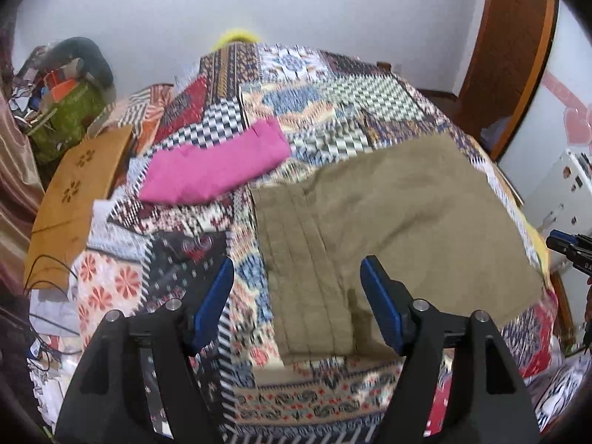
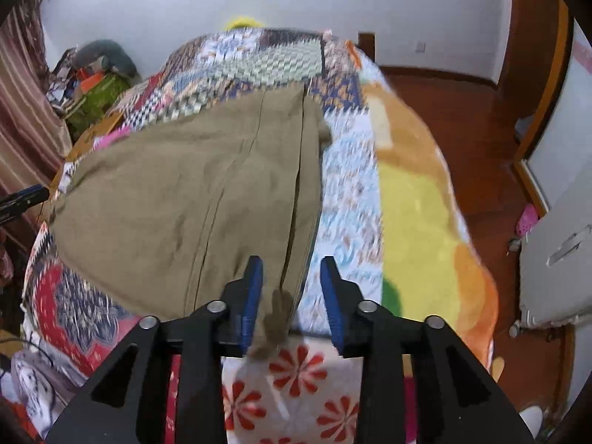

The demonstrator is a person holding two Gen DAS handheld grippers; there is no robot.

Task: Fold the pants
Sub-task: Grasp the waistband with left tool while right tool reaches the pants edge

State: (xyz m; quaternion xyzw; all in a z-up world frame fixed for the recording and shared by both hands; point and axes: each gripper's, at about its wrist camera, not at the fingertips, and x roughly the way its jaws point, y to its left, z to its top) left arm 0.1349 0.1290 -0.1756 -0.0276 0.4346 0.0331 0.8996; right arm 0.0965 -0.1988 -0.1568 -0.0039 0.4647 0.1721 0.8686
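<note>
Khaki pants (image 1: 388,218) lie spread flat on a patchwork bedspread (image 1: 310,85). In the left wrist view their hemmed end faces me. My left gripper (image 1: 298,277) is open and hovers over that near end, empty. In the right wrist view the pants (image 2: 177,192) fill the left half. My right gripper (image 2: 292,275) is open over their near right corner, where a small fold of cloth (image 2: 275,318) lies between the blue fingers (image 2: 253,288). The right gripper's tip also shows in the left wrist view (image 1: 571,249).
A folded pink garment (image 1: 218,164) lies on the bed beyond the pants. A wooden stool (image 1: 74,199) and a cluttered green box (image 1: 70,114) stand left of the bed. A yellow and orange blanket (image 2: 425,199) hangs over the right side, above a wooden floor (image 2: 462,111).
</note>
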